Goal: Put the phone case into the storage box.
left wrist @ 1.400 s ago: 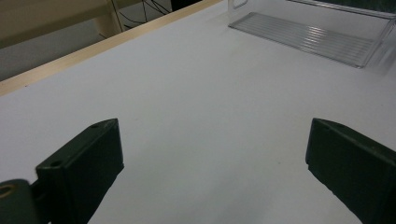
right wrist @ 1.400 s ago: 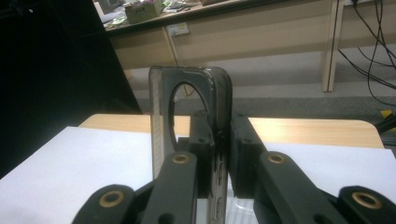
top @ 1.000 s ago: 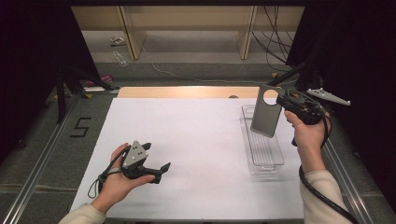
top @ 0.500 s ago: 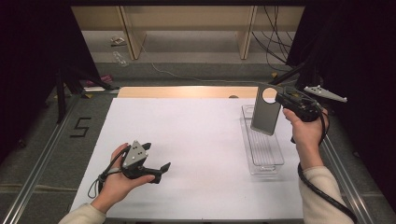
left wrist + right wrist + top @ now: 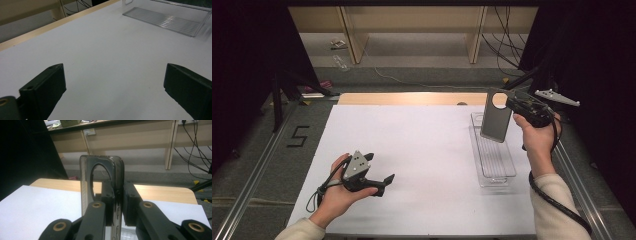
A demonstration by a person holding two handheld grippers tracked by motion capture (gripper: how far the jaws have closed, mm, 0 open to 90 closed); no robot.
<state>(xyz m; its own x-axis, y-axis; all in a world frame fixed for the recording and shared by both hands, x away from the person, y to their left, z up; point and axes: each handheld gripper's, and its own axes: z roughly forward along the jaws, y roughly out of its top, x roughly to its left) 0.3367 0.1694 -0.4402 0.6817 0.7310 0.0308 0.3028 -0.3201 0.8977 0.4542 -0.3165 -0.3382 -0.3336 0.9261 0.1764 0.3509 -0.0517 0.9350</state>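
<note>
Right gripper (image 5: 512,106) clamps a grey phone case (image 5: 495,116) above the clear tray (image 5: 497,165); left gripper (image 5: 379,182) rests apart.

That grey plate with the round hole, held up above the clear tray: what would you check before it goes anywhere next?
1. Grip on the grey plate: right gripper has its jaws shut on the plate's edge. Ok.
2. Plate's pose: it hangs upright, hole at the top. Ok.
3. Plate clear of the clear tray: in the high view its lower edge overlaps the tray's far end; whether it touches, cannot tell.
4. Tray's inside: nothing lies in the part that shows. Ok.
5. Left gripper: jaws open, holding nothing, low over the white table, well away from the tray. Ok.
</note>
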